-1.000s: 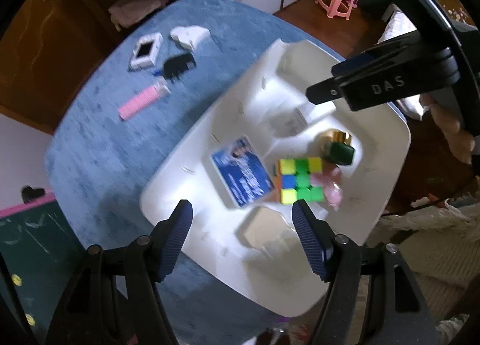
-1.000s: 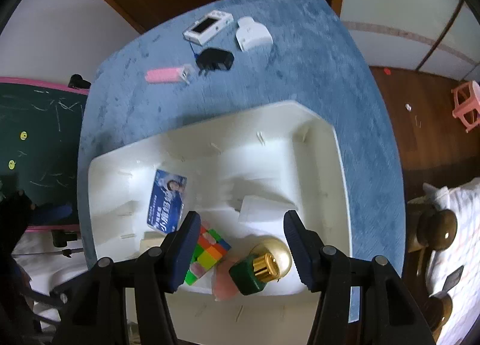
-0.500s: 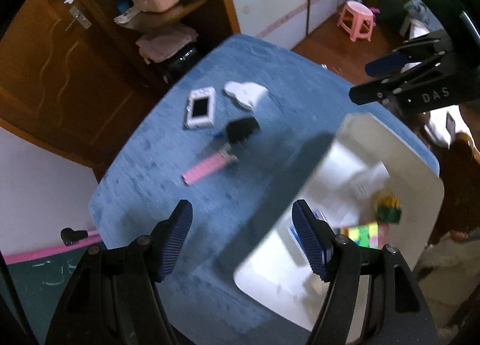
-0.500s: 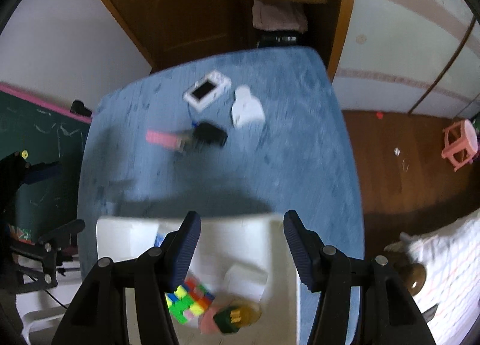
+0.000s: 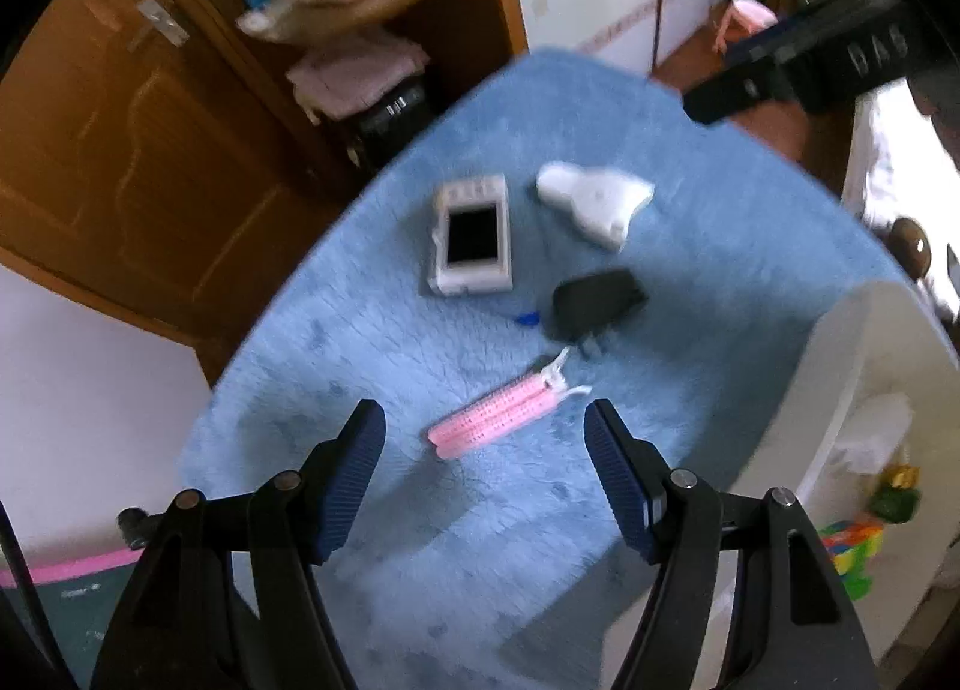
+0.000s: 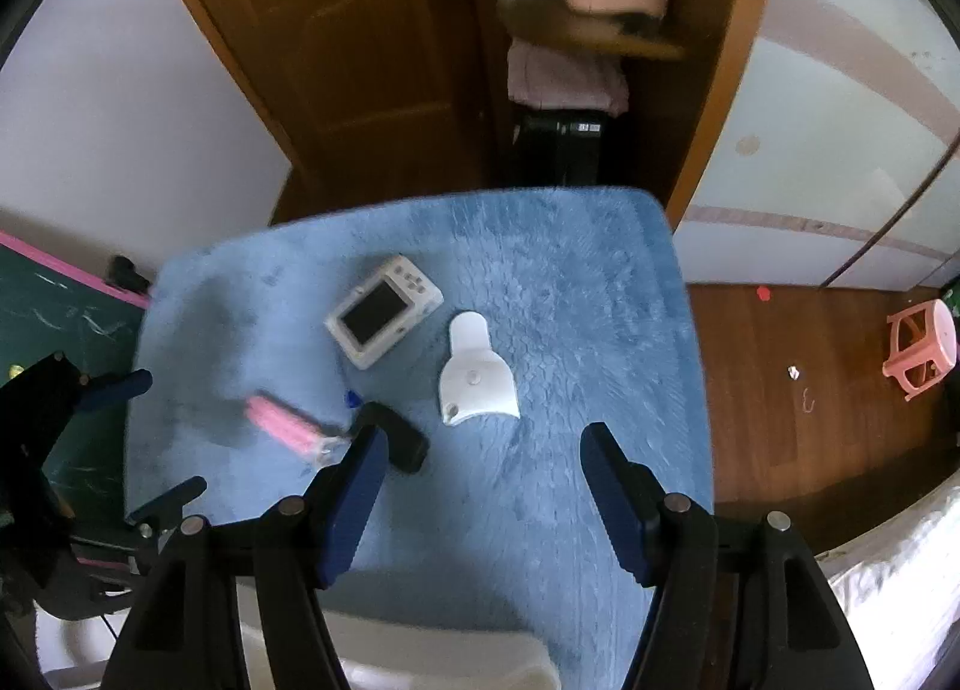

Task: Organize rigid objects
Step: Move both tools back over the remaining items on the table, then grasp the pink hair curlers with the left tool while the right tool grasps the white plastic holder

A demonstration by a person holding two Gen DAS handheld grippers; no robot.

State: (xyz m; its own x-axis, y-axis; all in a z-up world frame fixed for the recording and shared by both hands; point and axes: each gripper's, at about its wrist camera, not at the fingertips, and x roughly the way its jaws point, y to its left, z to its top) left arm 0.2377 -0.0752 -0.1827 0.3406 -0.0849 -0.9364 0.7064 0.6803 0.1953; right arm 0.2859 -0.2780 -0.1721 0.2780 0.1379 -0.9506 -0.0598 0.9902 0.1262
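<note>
Several loose objects lie on the blue fuzzy table cover (image 5: 720,246): a white camera (image 5: 472,234) (image 6: 384,309), a white flat plastic piece (image 5: 594,198) (image 6: 475,370), a black plug adapter (image 5: 597,303) (image 6: 399,435) and a pink hair clip (image 5: 501,417) (image 6: 288,429). My left gripper (image 5: 486,450) is open and empty, just short of the pink clip. My right gripper (image 6: 480,462) is open and empty, just short of the white piece. The white tray (image 5: 840,366) at the right holds a colour cube (image 5: 852,552) and a green bottle (image 5: 894,495).
The tray's rim also shows at the bottom of the right wrist view (image 6: 456,660). A wooden door and shelf stand behind the table. A pink stool (image 6: 921,345) is on the wood floor to the right. A green board leans at the left.
Both grippers have pulled back from over the white tray and now face the loose objects on the blue cover. Both stayed open and empty.
</note>
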